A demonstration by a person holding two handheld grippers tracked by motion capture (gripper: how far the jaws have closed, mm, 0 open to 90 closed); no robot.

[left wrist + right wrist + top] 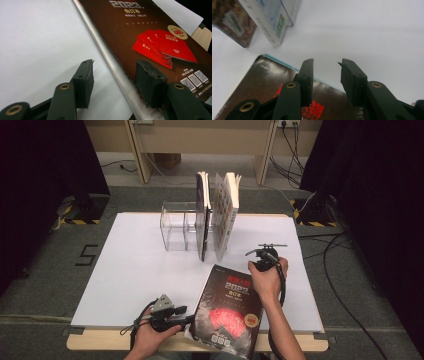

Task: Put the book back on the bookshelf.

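Between the left gripper's open fingers, the dark book's edge

Your flat book lies on the table at its near edge, right of centre. Behind it, two upright books stand in the rack. Your left gripper sits at its left edge, your right gripper at its far right corner.
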